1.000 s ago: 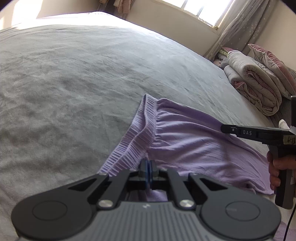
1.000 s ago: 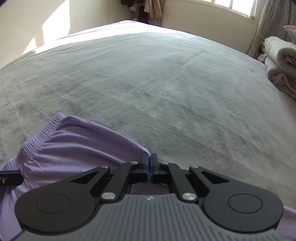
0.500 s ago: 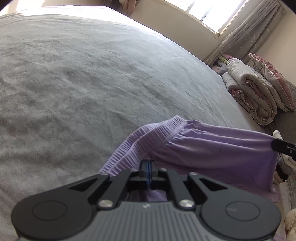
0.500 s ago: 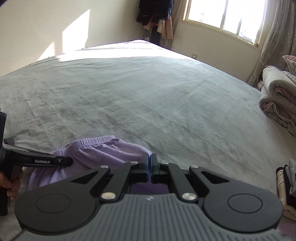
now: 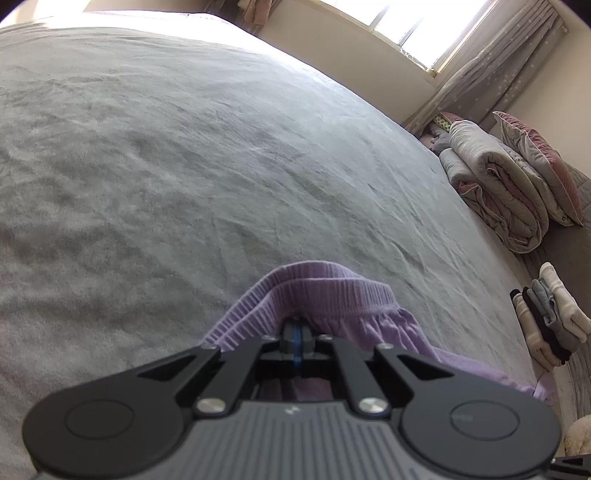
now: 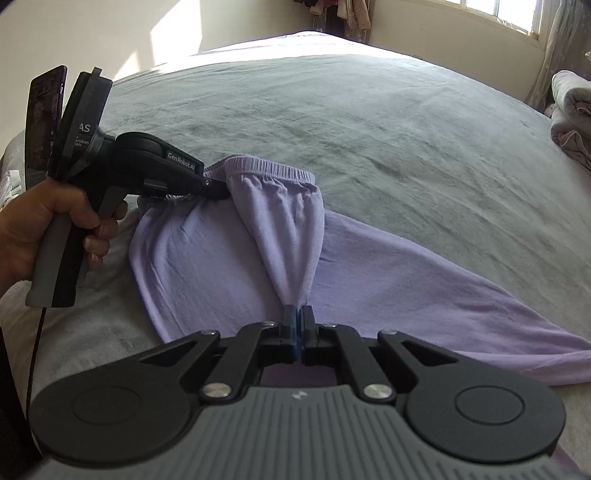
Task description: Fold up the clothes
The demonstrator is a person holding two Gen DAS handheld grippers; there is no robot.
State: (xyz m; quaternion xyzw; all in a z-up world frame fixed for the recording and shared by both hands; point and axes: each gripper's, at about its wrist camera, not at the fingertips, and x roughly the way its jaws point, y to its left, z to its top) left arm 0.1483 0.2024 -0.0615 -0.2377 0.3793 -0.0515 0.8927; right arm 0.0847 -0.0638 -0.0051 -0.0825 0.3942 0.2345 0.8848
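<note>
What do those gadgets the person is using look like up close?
Each is black: two round-ended linkage arms with silver screws over a ribbed grey body, ending in thin blue-padded fingers. The left gripper has a grey pistol grip, "GenRobot.AI" lettering and a black cable; the right gripper matches.

Lilac shorts (image 6: 369, 280), ribbed waistband (image 5: 325, 291). Plain grey bed cover (image 5: 184, 155). Black claw arms, blue pads (image 6: 293, 332), grey ridged body. Grey-and-pink rolled quilt (image 5: 495, 184). Folded stack (image 5: 550, 325): cream, grey, black.

A wide grey bedspread (image 5: 184, 166) fills the room; sunlit window (image 5: 399, 18) and curtain (image 5: 491, 62) far right, rolled quilts (image 5: 495, 184) and perhaps a pillow beside them.
</note>
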